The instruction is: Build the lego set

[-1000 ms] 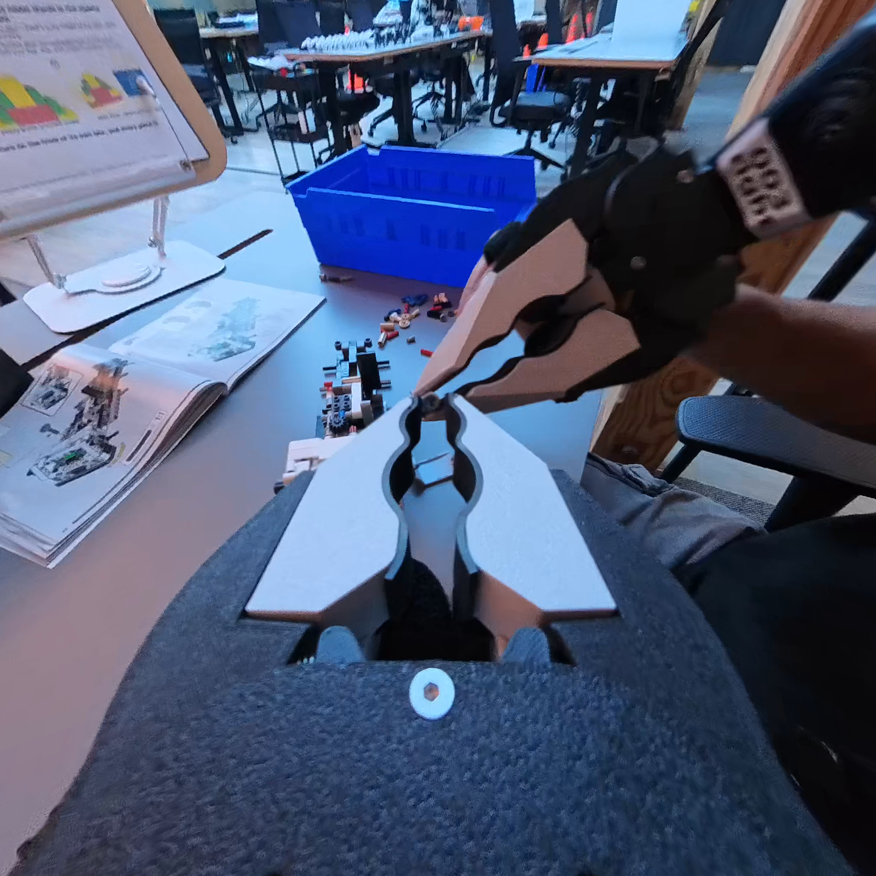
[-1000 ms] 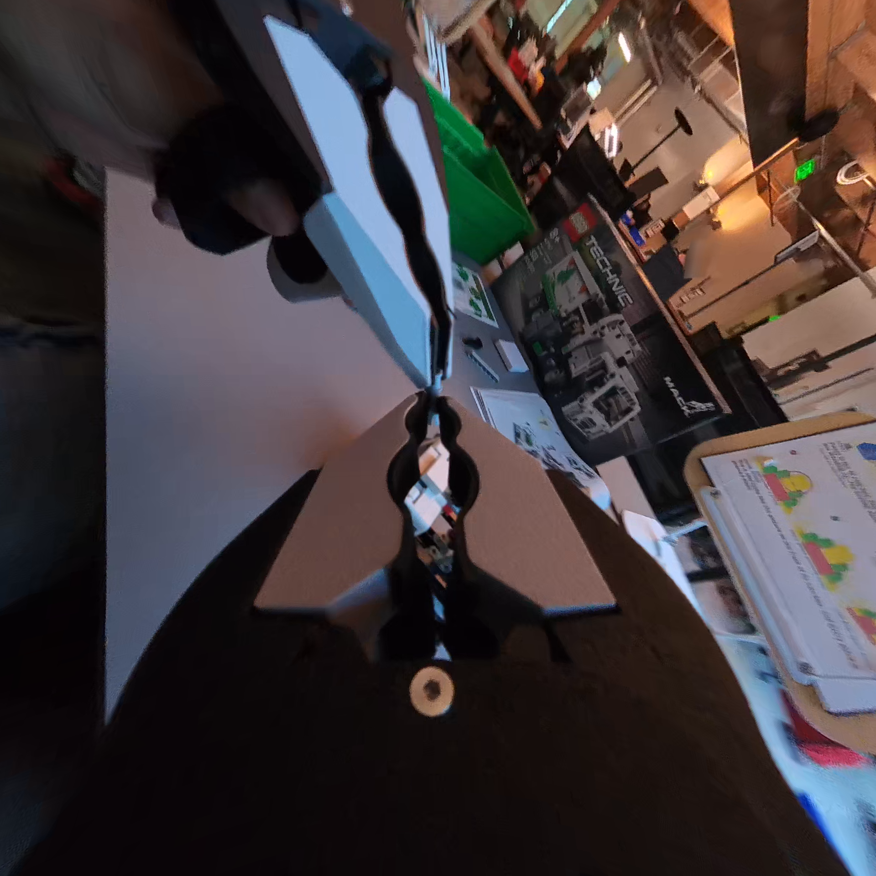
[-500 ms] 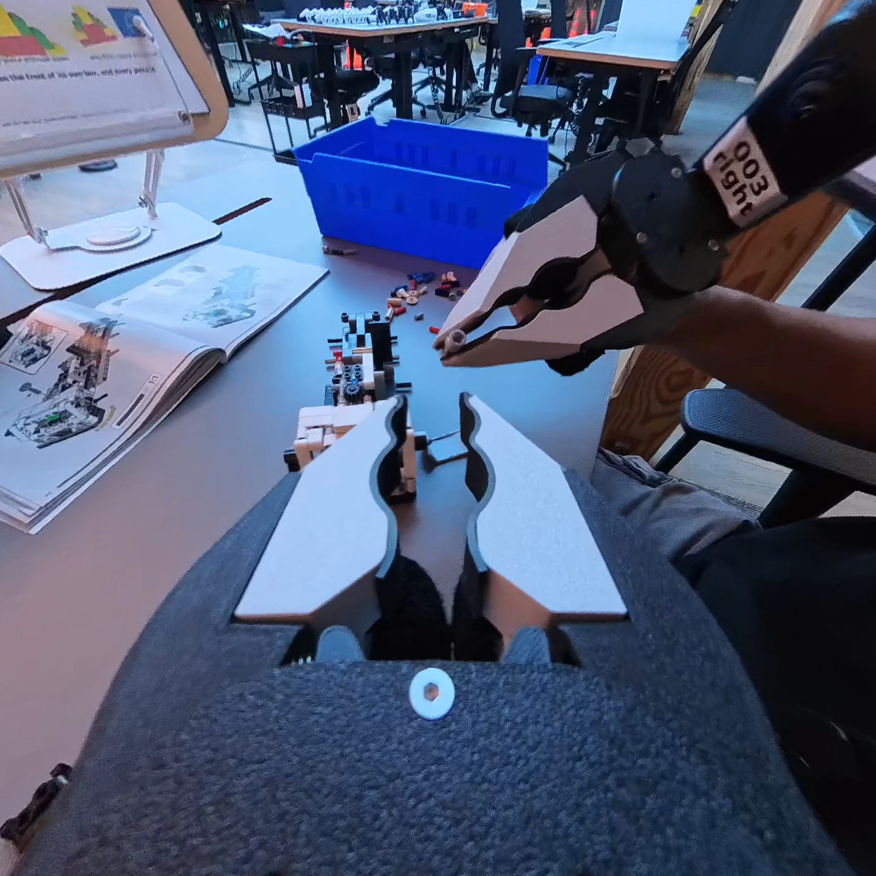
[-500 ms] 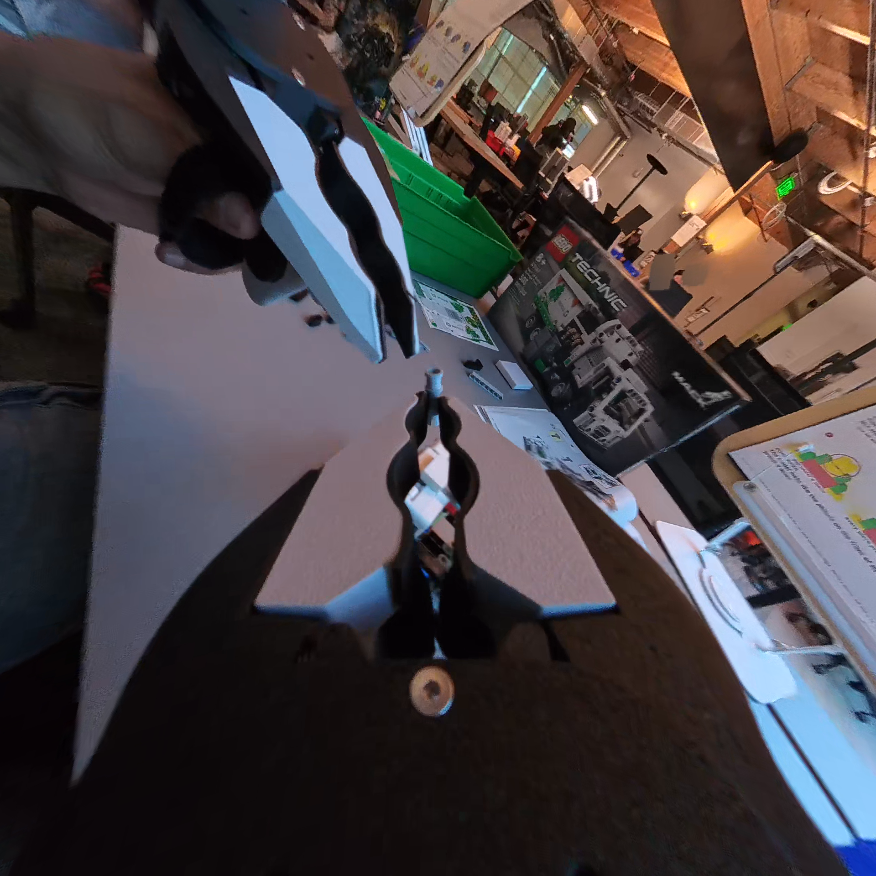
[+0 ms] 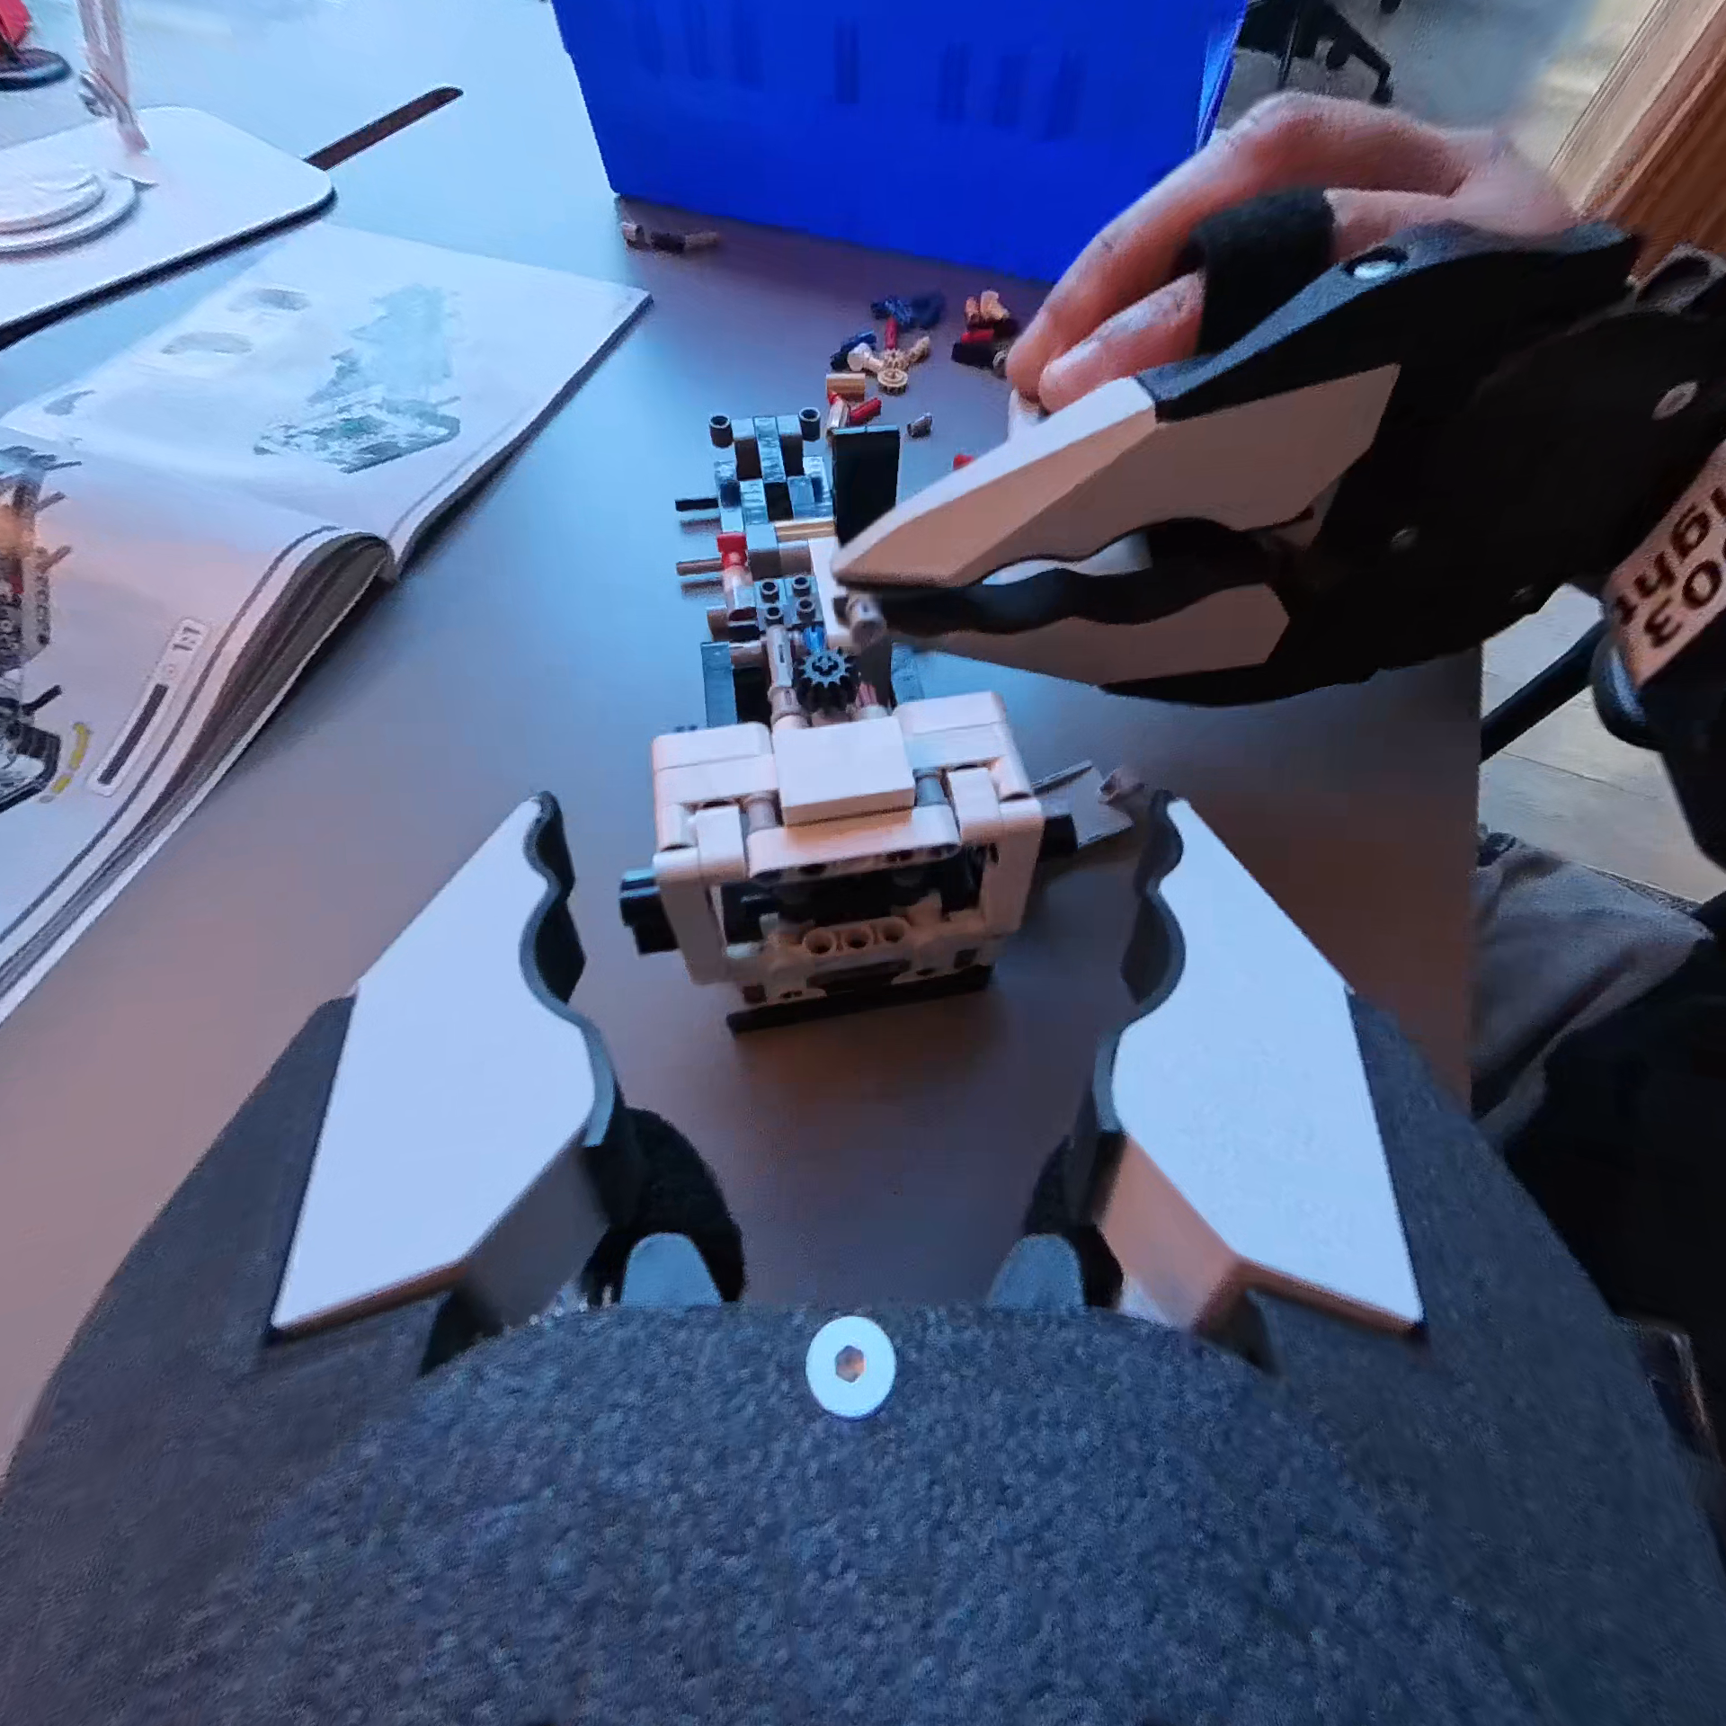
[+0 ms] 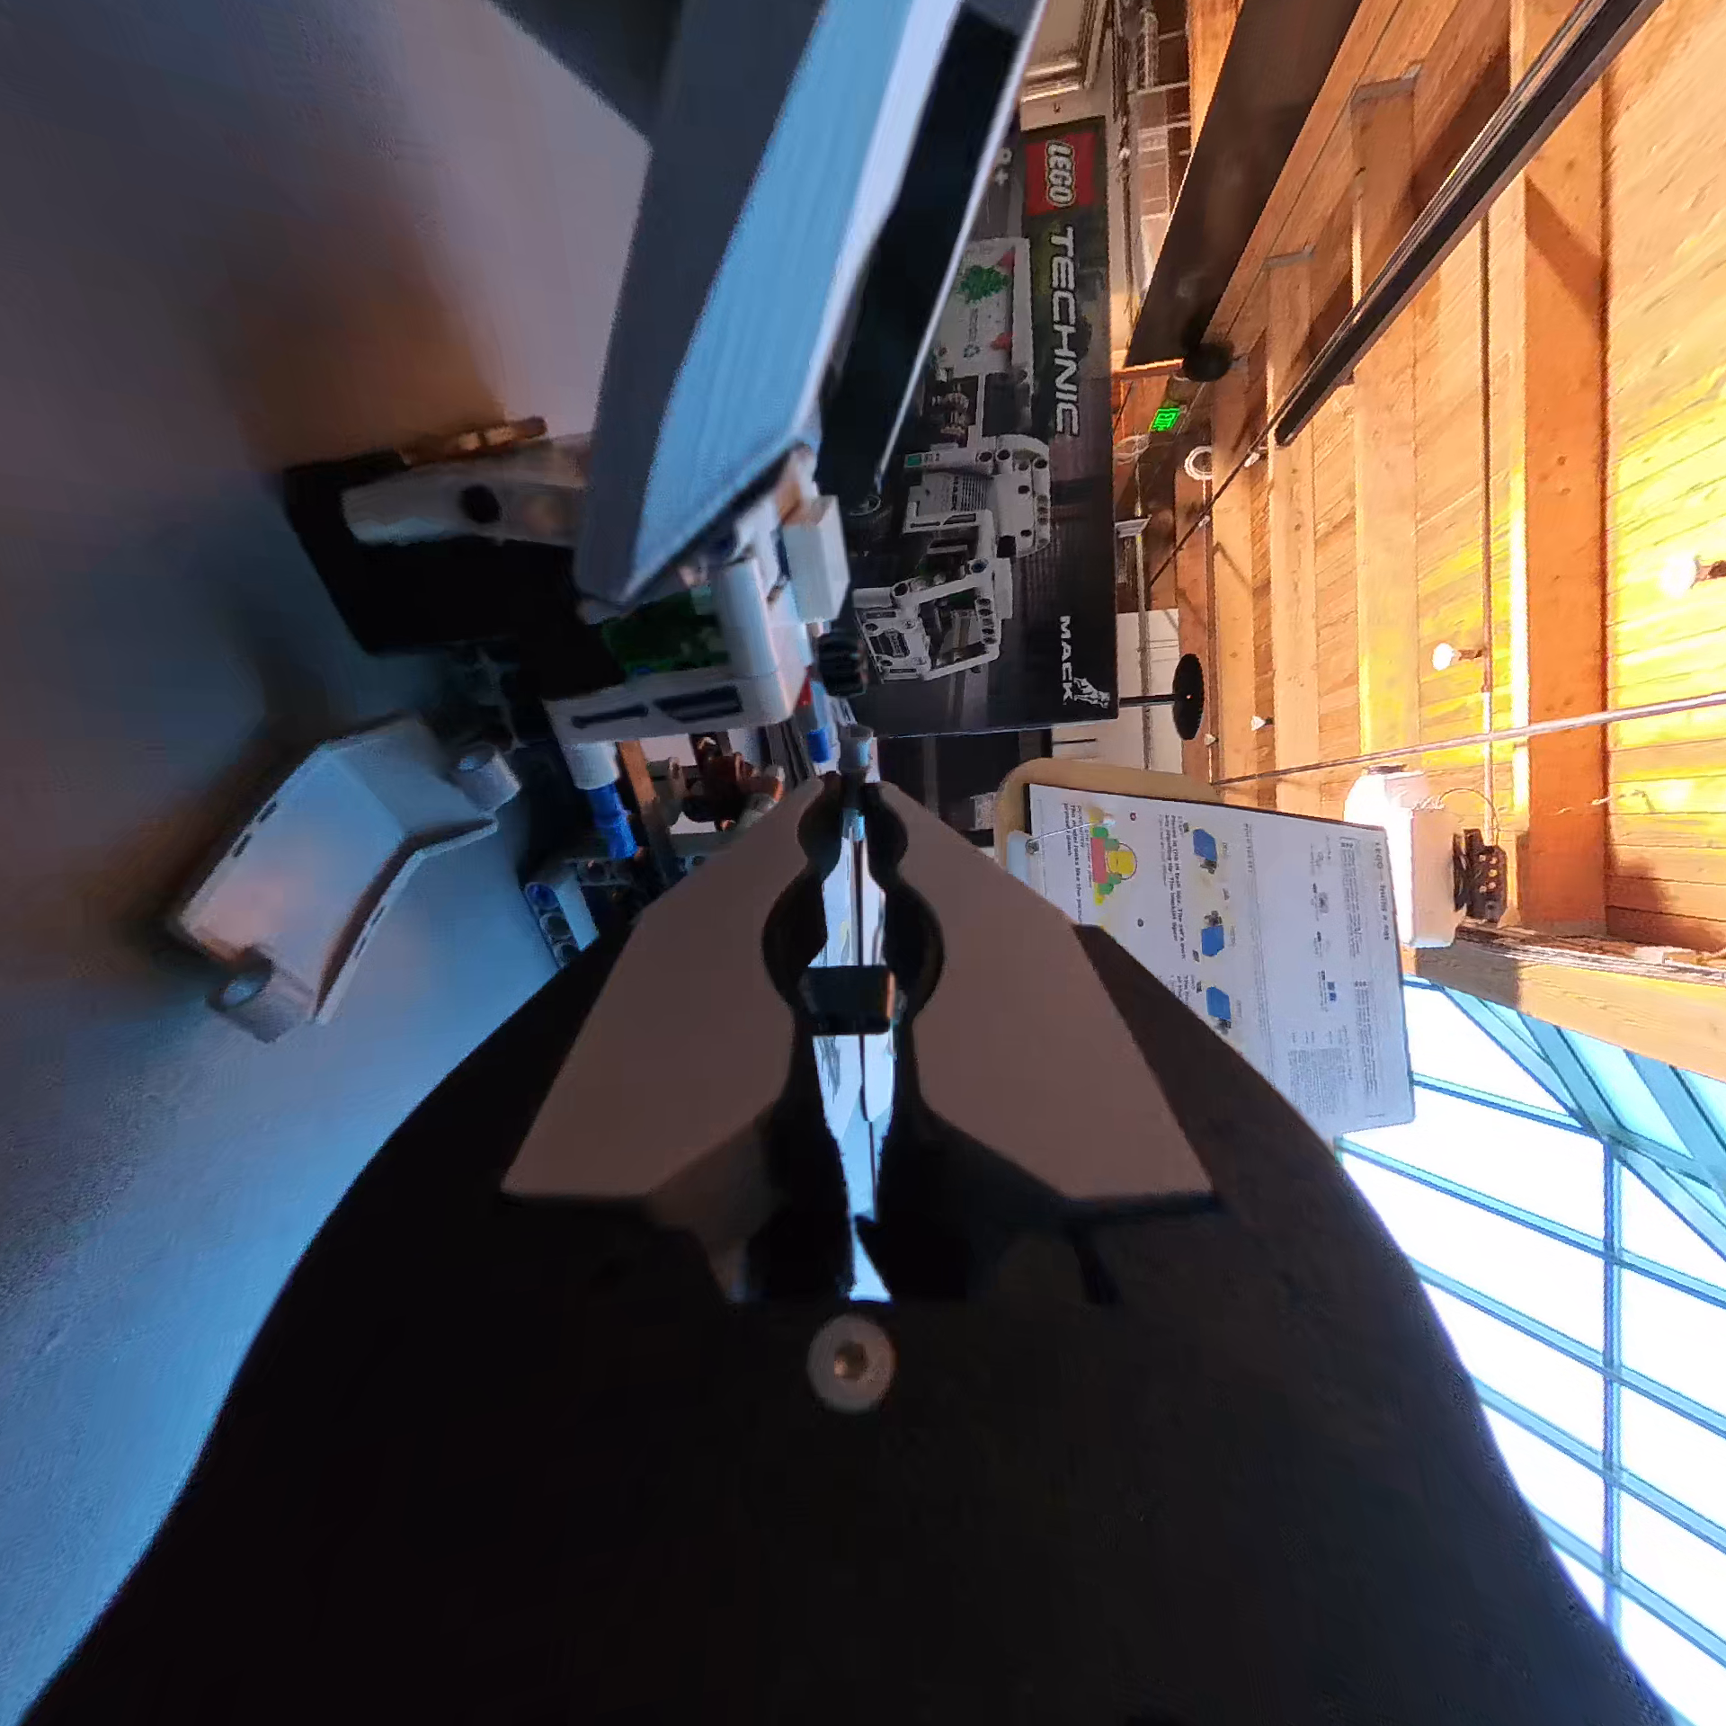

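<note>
A long white, grey and black lego chassis [image 5: 822, 747] lies on the dark table, its white boxy end nearest me. My left gripper [image 5: 850, 813] is open wide, one finger on each side of that white end, not touching it. My right gripper [image 5: 855, 598] comes in from the right, shut on a small grey pin [image 5: 864, 612], its tips over the chassis middle near a black gear [image 5: 824, 671]. In the right wrist view the right gripper [image 6: 850, 794] pinches the pin [image 6: 855, 747] beside the chassis [image 6: 691, 672]; the view is rolled sideways.
An open instruction booklet [image 5: 233, 448] lies left of the chassis. A blue bin [image 5: 897, 112] stands behind, with small loose pieces [image 5: 906, 346] in front of it. A loose white angled piece [image 6: 327, 869] and the set's box [image 6: 1009, 448] show in the right wrist view. My right fingertips sit around 5 centimetres from my left ones.
My left gripper opened wide and dropped toward the chassis end. My right gripper carried the grey pin down and left to the middle of the chassis and rolled sideways.
</note>
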The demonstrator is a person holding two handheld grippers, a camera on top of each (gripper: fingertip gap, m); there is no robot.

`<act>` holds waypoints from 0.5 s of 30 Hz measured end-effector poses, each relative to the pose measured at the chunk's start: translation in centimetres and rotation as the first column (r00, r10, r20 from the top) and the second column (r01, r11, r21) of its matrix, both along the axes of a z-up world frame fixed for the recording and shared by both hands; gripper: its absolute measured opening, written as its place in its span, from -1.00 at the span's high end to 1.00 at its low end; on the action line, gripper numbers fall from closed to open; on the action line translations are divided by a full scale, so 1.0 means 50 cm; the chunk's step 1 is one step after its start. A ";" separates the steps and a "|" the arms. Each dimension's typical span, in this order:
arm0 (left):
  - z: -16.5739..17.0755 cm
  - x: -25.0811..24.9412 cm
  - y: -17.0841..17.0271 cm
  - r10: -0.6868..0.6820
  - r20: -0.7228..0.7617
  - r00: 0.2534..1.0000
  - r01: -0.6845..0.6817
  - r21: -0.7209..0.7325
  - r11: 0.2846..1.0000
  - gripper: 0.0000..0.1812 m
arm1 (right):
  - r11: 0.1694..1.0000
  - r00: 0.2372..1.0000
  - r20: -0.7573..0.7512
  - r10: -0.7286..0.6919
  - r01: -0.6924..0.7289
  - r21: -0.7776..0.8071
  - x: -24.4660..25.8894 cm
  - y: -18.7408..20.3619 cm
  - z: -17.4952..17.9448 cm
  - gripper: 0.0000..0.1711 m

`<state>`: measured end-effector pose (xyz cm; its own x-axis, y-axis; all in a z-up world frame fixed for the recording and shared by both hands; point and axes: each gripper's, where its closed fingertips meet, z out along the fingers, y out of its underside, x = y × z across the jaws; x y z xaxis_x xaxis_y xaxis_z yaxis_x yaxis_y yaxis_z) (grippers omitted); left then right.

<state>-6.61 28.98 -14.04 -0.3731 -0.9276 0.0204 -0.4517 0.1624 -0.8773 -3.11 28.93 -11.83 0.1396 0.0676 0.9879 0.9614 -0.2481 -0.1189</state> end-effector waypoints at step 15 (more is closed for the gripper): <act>-0.007 0.020 -0.011 -0.032 0.017 0.999 0.033 -0.076 0.997 -0.01 | 0.999 0.999 -0.034 0.039 -0.038 0.039 -0.008 0.014 -0.018 0.97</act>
